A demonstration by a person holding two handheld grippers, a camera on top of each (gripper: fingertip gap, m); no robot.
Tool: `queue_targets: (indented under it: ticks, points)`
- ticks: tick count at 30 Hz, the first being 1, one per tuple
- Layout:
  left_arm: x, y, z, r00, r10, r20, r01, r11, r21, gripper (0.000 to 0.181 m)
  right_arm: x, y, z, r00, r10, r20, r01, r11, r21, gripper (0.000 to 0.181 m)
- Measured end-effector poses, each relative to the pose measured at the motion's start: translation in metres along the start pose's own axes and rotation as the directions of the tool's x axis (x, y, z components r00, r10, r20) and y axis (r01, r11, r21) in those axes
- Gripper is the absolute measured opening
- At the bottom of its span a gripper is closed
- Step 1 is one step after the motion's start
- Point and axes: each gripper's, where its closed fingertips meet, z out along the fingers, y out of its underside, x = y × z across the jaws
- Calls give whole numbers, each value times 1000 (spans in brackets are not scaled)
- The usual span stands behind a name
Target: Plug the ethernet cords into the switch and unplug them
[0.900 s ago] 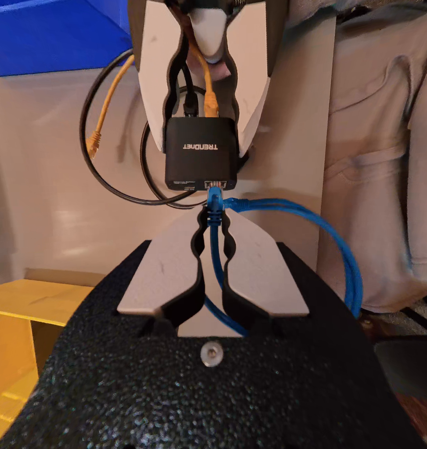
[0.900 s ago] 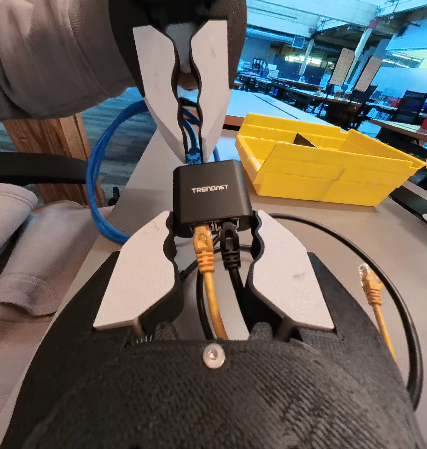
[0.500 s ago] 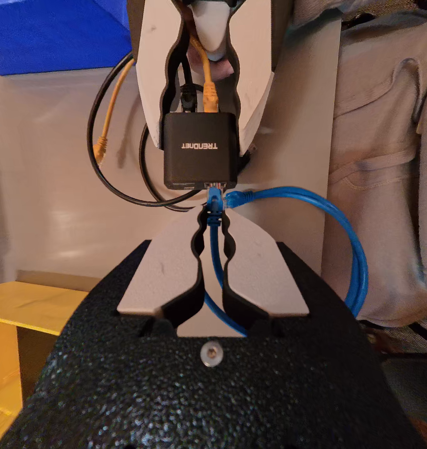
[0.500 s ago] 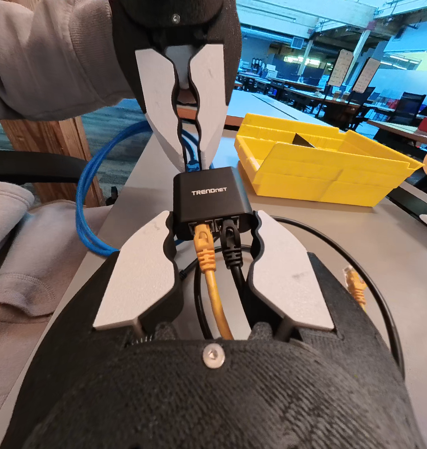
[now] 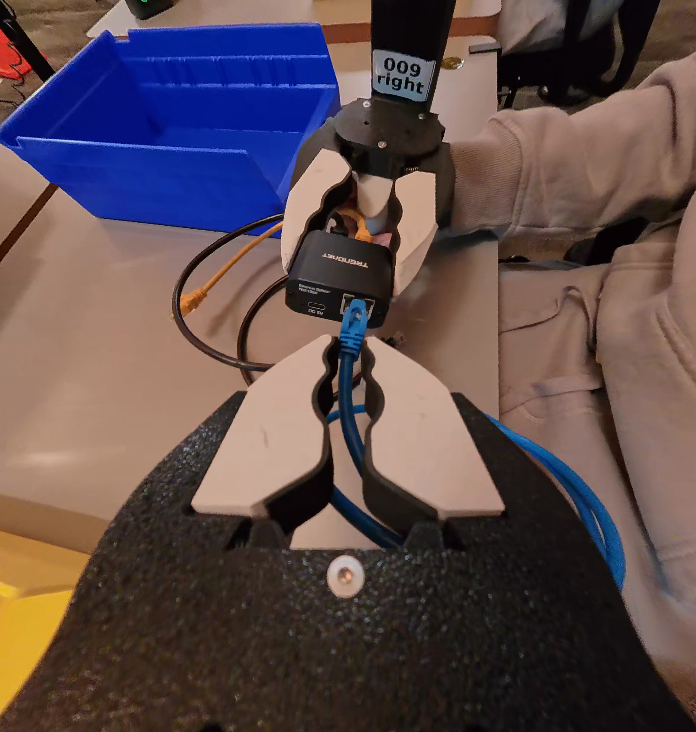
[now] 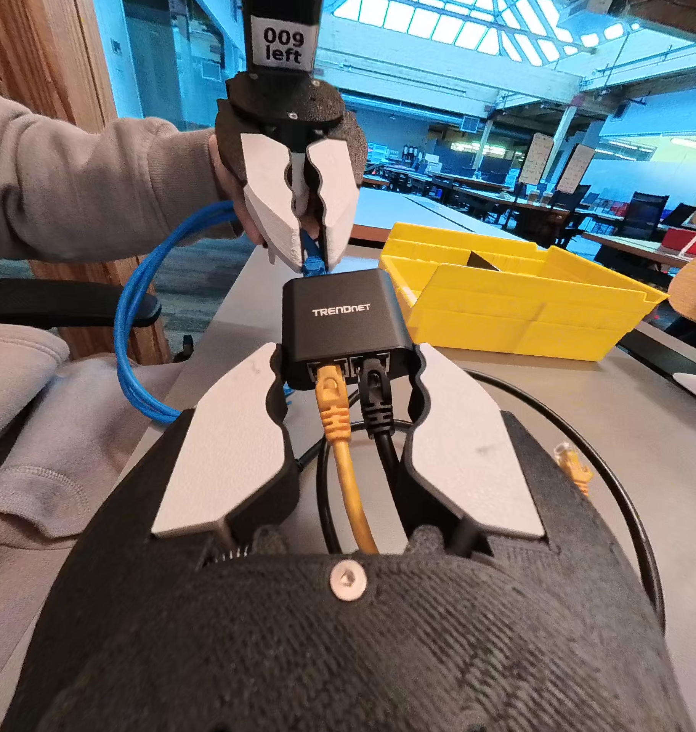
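The black switch is held off the grey table between the fingers of my right gripper, which is shut on its sides. A yellow cord and a black cord are plugged into its side facing the right wrist view. My left gripper is shut on the blue cord just behind its plug, which sits in the port on the switch's opposite side. The blue cord loops off the table edge. The left gripper also shows in the right wrist view, behind the switch.
A blue bin stands behind the switch in the left wrist view. A yellow bin stands on the table in the right wrist view. The yellow cord's loose end and black cord loops lie on the table. A grey sleeve and clothing are alongside. Some 5 cm of space lies between my two pairs of fingers.
Both grippers have tilted and risen, lifting the switch off the table. The blue plug stays in its port and both grips are unchanged. The blue bin has come into view.
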Motion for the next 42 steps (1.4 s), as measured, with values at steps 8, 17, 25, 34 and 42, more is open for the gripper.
queue_targets:
  ticks: [8,17,25,34,42]
  points:
    - [2,1,2,998,62,19,-61,997,-36,9,-1,2,2,1000,8,15,-7,1000,-18,61]
    - [-8,-31,-50,994,-25,105,-7,955,297,43,-9,-10,11,1000,-26,6,26,999,47,61]
    - [-43,-12,-200,865,-449,224,-39,384,922,39,-3,-96,2,968,-238,-84,247,962,118,61]
    - [-47,60,-87,877,-338,342,119,842,527,48,83,-247,-100,834,-300,-463,444,864,239,61]
    - [-47,77,-65,878,-386,281,222,851,476,56,168,-281,-163,714,-331,-617,438,899,25,61]
